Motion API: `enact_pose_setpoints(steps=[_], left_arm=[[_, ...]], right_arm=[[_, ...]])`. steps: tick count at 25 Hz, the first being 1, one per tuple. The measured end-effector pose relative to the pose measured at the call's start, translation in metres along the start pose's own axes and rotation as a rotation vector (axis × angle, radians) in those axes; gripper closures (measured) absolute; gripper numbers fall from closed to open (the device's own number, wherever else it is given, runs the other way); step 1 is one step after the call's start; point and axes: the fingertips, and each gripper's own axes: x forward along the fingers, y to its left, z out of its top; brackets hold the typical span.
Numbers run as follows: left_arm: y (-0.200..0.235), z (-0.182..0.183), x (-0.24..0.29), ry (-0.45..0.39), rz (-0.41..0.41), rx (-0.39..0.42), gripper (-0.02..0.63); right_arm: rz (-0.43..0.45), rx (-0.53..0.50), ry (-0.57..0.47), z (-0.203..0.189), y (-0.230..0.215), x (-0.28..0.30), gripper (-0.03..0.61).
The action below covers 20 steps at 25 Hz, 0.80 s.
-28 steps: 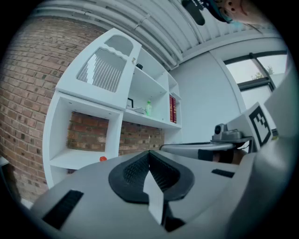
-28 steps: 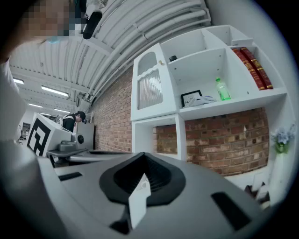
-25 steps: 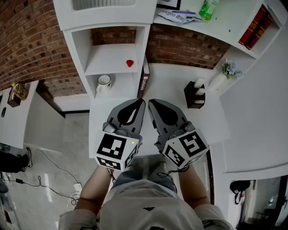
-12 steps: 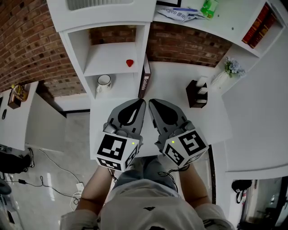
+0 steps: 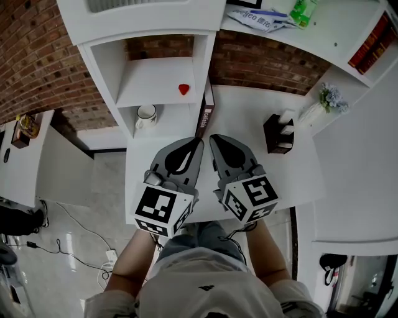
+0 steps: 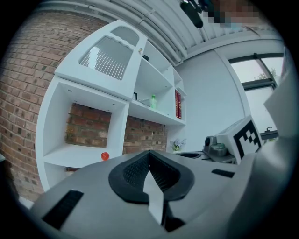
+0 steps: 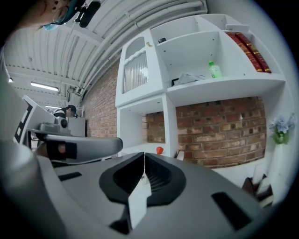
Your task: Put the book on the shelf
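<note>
Along the desk's (image 5: pixel 261 180) back edge, by the brick wall (image 5: pixel 267 59), we see the book (image 5: pixel 206 113) standing upright on the desktop. It's right against the outer right side of the white shelf unit (image 5: pixel 155 79), spine w/ a pale label toward us. So it's on the desk, not in any compartment. The shelf unit sits at the desk's back left corner. A small red thing (image 5: pixel 184 89) lies on its upper board near the right edge, and a white mug (image 5: pixel 146 113) is in the compartment below.

Over the desk's middle we hold both grippers side by side, approx level, tips toward the book but short of it. The left gripper (image 5: pixel 198 140) has its jaws pressed together w/ nothing btwn them; its own view shows the dark ribbed pads (image 6: pixel 136 171) meeting in one line. The right gripper (image 5: pixel 212 137) is the same: pads (image 7: pixel 161 175) closed tip to tip, empty. The two tips sit near each other. Both marker cubes hang at the desk's front edge.

Toward the desk's right edge stands a dark box (image 5: pixel 278 133) w/ white items in it. Past it, at the back right corner, are pale flowers (image 5: pixel 333 97). On the high shelf above the brick wall there's a green bottle (image 5: pixel 303 11), and red books (image 5: pixel 372 42) at the far right.
</note>
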Motion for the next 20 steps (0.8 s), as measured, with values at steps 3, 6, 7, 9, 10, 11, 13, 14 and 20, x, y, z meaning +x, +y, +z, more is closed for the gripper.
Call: enact_pose_setpoints(steps=[3, 6, 7, 9, 10, 11, 13, 14, 20], left_arm=[[0.002, -0.006, 0.007, 0.012, -0.010, 0.002, 0.603], [0.007, -0.010, 0.015, 0.015, -0.015, -0.001, 0.603], [0.009, -0.011, 0.018, 0.013, -0.016, -0.005, 0.603], [0.013, -0.012, 0.023, 0.011, -0.017, -0.014, 0.603], [0.016, -0.013, 0.026, 0.012, -0.015, -0.016, 0.603], [0.019, -0.014, 0.028, 0.014, -0.012, -0.017, 0.601], [0.024, -0.016, 0.034, 0.020, -0.004, -0.020, 0.601], [0.027, -0.018, 0.037, 0.022, 0.001, -0.023, 0.603], [0.042, -0.029, 0.052, 0.044, 0.030, -0.048, 0.603]], right_arm=[[-0.012, 0.030, 0.035, -0.015, -0.014, 0.015, 0.566], [-0.021, 0.047, 0.070, -0.030, -0.027, 0.030, 0.566], [-0.025, 0.049, 0.080, -0.035, -0.031, 0.034, 0.565], [-0.035, 0.053, 0.097, -0.042, -0.039, 0.042, 0.564], [-0.040, 0.054, 0.105, -0.046, -0.042, 0.047, 0.563], [-0.043, 0.054, 0.113, -0.049, -0.046, 0.051, 0.560], [-0.050, 0.057, 0.130, -0.057, -0.053, 0.060, 0.546], [-0.053, 0.061, 0.139, -0.061, -0.057, 0.064, 0.535], [-0.080, 0.087, 0.195, -0.092, -0.079, 0.086, 0.507]])
